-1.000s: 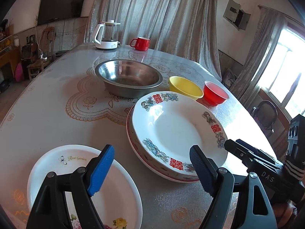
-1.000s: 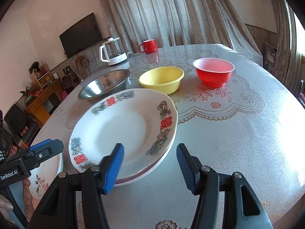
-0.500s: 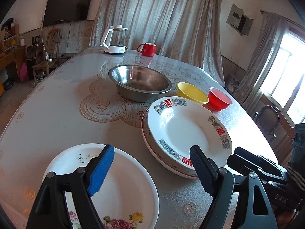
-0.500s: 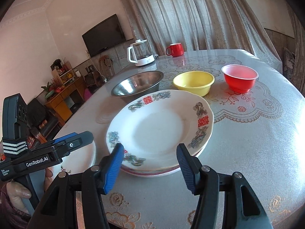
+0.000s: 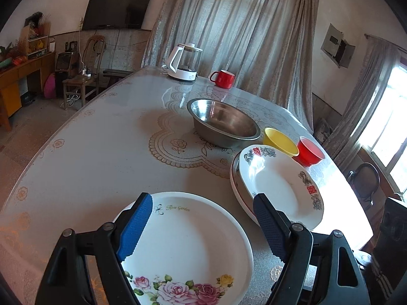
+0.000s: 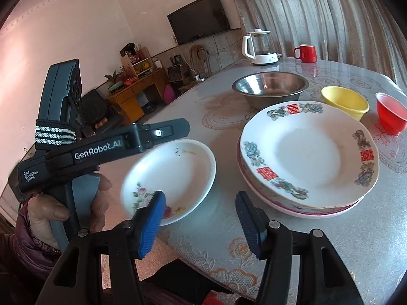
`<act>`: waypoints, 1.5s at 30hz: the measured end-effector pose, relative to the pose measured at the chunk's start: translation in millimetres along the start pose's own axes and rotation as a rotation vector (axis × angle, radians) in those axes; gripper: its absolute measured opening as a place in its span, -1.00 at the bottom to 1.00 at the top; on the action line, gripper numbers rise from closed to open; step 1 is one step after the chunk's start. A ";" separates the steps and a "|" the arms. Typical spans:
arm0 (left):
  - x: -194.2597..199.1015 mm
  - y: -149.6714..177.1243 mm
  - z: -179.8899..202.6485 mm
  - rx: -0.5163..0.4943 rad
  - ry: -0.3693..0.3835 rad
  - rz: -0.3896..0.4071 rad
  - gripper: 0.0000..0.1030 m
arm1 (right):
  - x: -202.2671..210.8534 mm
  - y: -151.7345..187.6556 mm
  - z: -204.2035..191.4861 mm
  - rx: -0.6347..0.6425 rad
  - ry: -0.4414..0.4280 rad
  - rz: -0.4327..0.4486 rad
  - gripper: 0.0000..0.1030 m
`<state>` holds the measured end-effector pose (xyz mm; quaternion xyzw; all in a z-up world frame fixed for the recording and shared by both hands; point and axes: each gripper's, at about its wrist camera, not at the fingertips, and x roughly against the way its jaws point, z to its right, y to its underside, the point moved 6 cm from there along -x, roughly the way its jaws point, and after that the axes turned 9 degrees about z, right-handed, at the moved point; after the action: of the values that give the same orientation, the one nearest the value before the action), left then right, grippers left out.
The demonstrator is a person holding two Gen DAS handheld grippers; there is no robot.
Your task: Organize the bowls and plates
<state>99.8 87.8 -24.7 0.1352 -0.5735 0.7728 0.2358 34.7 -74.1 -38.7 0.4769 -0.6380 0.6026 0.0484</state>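
White rose plate (image 5: 188,244) now fills more of the left view than a second ago; both grippers have swung leftward. It lies flat near the table (image 5: 89,157) edge, roses nearest, "Rose Garden" on its far rim. Left gripper (image 5: 203,226) hovers open above it; right gripper (image 6: 201,218) open, empty. Left tool reads "GenRobot.AI".
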 end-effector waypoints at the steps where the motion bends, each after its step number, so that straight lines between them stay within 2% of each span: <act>1: 3.0 -0.7 -5.5 0.008 -0.005 0.007 0.59 | -3.5 2.7 -2.8 -0.007 -0.016 -0.011 0.13; 6: 17.6 -1.0 -34.4 0.037 -0.053 0.027 0.59 | -21.9 12.8 -11.6 -0.045 -0.069 -0.061 0.13; 12: 23.4 10.5 -67.2 0.083 -0.093 -0.001 0.54 | -36.8 17.2 -14.4 -0.068 -0.085 -0.094 0.13; 20: 17.2 36.8 -81.1 0.079 -0.081 -0.085 -0.16 | -55.3 12.6 -9.1 -0.062 -0.059 -0.075 0.13; 22: 13.6 43.5 -82.3 0.086 -0.080 -0.107 -0.23 | -57.7 14.8 -10.1 -0.060 -0.059 -0.082 0.13; 24: 9.3 49.1 -80.5 0.079 -0.076 -0.124 -0.27 | -61.4 17.6 -8.0 -0.067 -0.051 -0.094 -0.03; 26: 5.1 55.1 -77.4 0.063 -0.078 -0.142 -0.41 | -62.7 18.4 -3.9 -0.068 -0.032 -0.091 -0.25; 28: 3.8 56.9 -71.4 0.021 -0.095 -0.137 -0.48 | -62.7 17.5 0.4 -0.085 -0.037 -0.094 -0.33; 32: 2.0 58.7 -64.2 -0.046 -0.149 -0.127 -0.48 | -64.1 16.1 9.1 -0.154 -0.078 -0.099 -0.33; 34: 2.4 59.0 -65.1 -0.045 -0.154 -0.125 -0.48 | -64.3 16.8 10.0 -0.165 -0.086 -0.095 -0.32; 45: 1.2 59.2 -61.1 -0.071 -0.194 -0.104 -0.40 | -64.8 18.0 6.0 -0.134 -0.075 -0.080 -0.32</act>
<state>71.7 132.5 -91.5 0.2306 -0.6130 0.7218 0.2235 60.8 -46.6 -94.6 0.5196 -0.6590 0.5379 0.0805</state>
